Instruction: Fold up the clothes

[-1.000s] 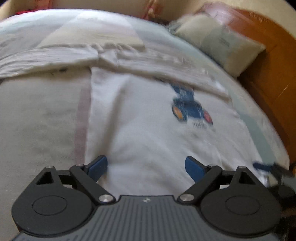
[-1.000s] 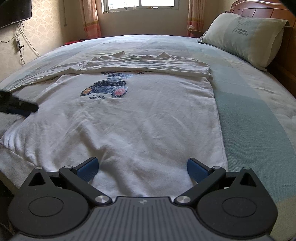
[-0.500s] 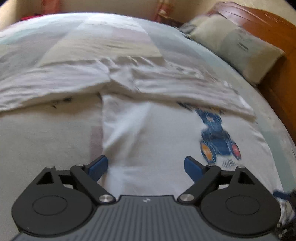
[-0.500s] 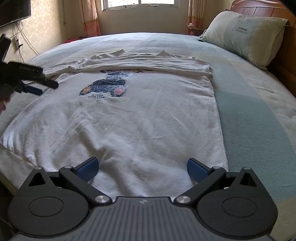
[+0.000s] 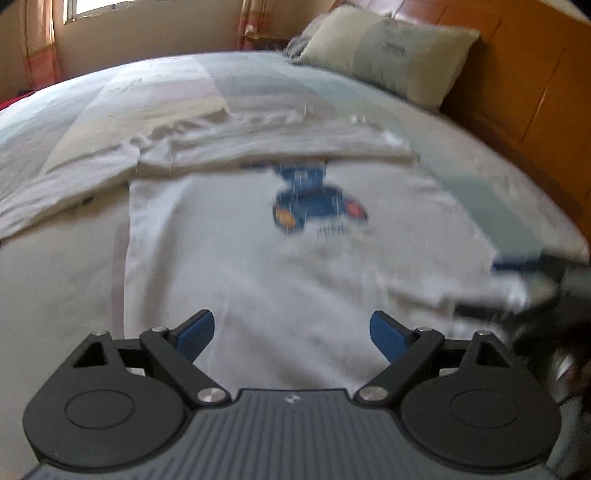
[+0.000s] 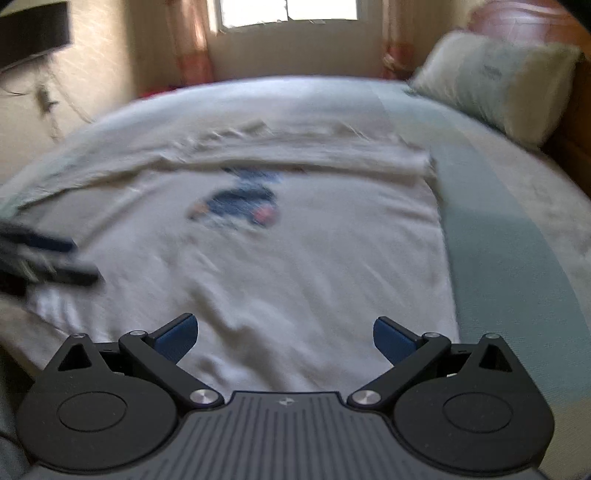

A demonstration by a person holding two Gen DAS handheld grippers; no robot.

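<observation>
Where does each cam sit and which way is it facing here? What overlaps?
Left wrist: on the left gripper, jaws open, low over the near-left part of the white T-shirt, facing across the bed to the pillow and wooden headboard; the right gripper blurs in at the right edge.
Right wrist: on the right gripper, jaws open, over the shirt's near hem, facing the window; the left gripper shows at the left edge.
Shared: the shirt with its blue print, the pillow, each other's gripper.
</observation>
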